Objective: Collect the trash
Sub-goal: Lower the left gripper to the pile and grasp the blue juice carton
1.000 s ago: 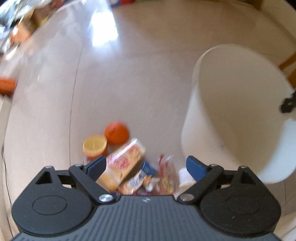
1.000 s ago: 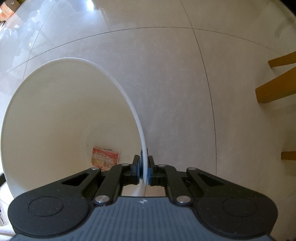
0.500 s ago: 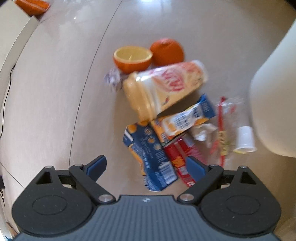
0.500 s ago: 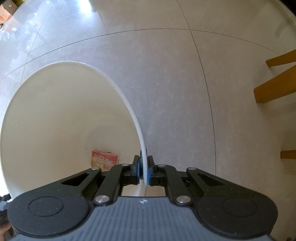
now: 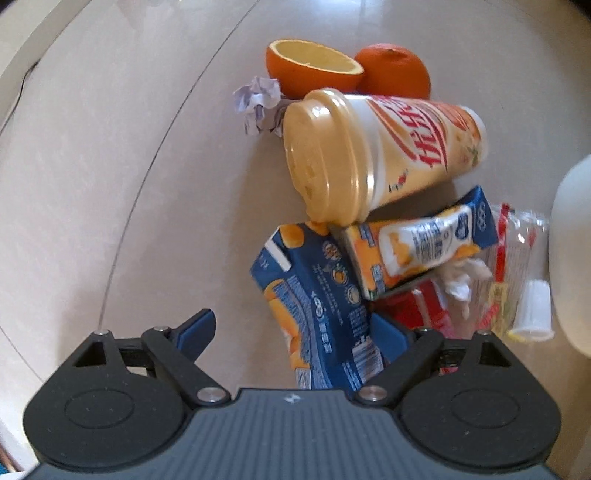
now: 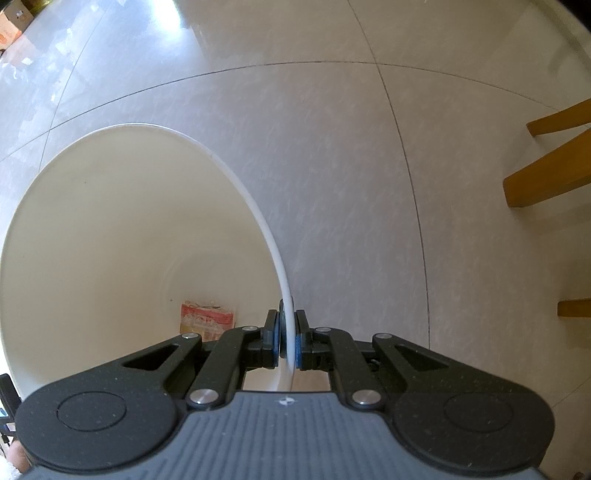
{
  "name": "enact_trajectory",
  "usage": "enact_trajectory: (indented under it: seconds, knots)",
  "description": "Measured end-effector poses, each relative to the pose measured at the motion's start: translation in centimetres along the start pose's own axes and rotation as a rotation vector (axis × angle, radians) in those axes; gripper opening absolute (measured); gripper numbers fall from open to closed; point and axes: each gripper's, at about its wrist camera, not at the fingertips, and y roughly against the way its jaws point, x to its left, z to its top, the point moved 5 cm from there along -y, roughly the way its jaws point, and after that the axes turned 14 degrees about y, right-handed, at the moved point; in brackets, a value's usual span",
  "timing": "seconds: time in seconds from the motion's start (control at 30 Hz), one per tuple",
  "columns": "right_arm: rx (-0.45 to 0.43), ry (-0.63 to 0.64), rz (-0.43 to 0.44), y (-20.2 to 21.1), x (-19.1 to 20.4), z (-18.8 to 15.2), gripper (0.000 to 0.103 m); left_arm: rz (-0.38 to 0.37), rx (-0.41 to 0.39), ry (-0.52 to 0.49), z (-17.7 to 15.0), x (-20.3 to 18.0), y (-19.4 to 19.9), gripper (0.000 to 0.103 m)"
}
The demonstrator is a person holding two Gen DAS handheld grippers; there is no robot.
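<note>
A heap of trash lies on the tiled floor in the left wrist view: a blue juice carton [image 5: 314, 306], an orange-and-blue carton [image 5: 417, 247], a lidded drink cup [image 5: 373, 155] on its side, a red wrapper [image 5: 421, 306], a clear wrapper [image 5: 513, 254], a small white cap [image 5: 533, 310], crumpled paper [image 5: 258, 103], an orange half [image 5: 314, 70] and a whole orange [image 5: 393, 72]. My left gripper [image 5: 295, 332] is open and straddles the blue carton's near end. My right gripper [image 6: 287, 341] is shut on the rim of the white bucket [image 6: 110, 229], which holds one red packet [image 6: 207, 317].
The white bucket's outer wall [image 5: 572, 251] stands just right of the trash heap. Wooden chair legs [image 6: 546, 177] rise at the right of the right wrist view. A cardboard box [image 6: 11, 22] sits far off at the top left. Bare tile lies left of the heap.
My left gripper has dropped closer to the heap, and the blue carton now sits between its open fingers. The right gripper keeps its hold on the bucket rim with little movement.
</note>
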Motion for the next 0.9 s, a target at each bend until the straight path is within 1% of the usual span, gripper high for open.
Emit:
enact_trajectory:
  seconds: [0.07, 0.1, 0.13, 0.2, 0.27, 0.33, 0.43, 0.5, 0.63, 0.77, 0.9]
  knots:
    - [-0.001, 0.003, -0.002, 0.0, 0.0, 0.0, 0.01, -0.003, 0.01, 0.025, -0.1, 0.2, -0.7, 0.09]
    - [-0.002, 0.003, -0.003, 0.0, 0.0, 0.0, 0.01, -0.002, 0.021, 0.034, 0.0, 0.3, -1.1, 0.087]
    - [-0.002, 0.003, -0.004, 0.0, 0.1, 0.0, 0.01, 0.003, 0.032, 0.045, -0.1, 0.4, -1.5, 0.083]
    - [-0.003, 0.002, -0.007, 0.0, 0.1, -0.1, 0.01, 0.011, 0.053, 0.073, -0.2, 0.9, -2.4, 0.077]
    - [-0.004, 0.003, -0.009, 0.0, 0.2, 0.0, 0.01, -0.004, 0.068, 0.111, -0.3, 1.3, -3.0, 0.076]
    - [-0.005, 0.0, -0.01, 0.0, 0.3, 0.0, 0.01, -0.02, 0.077, 0.157, -0.4, 1.8, -3.2, 0.071]
    - [-0.006, 0.001, -0.011, 0.0, 0.3, 0.0, 0.01, -0.029, 0.098, 0.214, -0.6, 2.5, -3.8, 0.066]
    - [-0.007, 0.003, -0.013, 0.0, 0.3, -0.1, 0.01, -0.022, 0.101, 0.234, -0.6, 2.6, -3.9, 0.066]
    - [-0.009, 0.004, -0.014, 0.0, 0.4, -0.1, 0.01, -0.01, 0.084, 0.217, -1.3, 2.8, -3.7, 0.065]
    - [-0.012, 0.007, -0.016, 0.0, 0.4, -0.1, 0.01, 0.017, 0.074, 0.19, -1.2, 1.8, -2.8, 0.064]
    - [-0.012, 0.008, -0.018, 0.0, 0.4, -0.2, 0.01, 0.046, 0.077, 0.13, -0.8, 1.4, -1.3, 0.064]
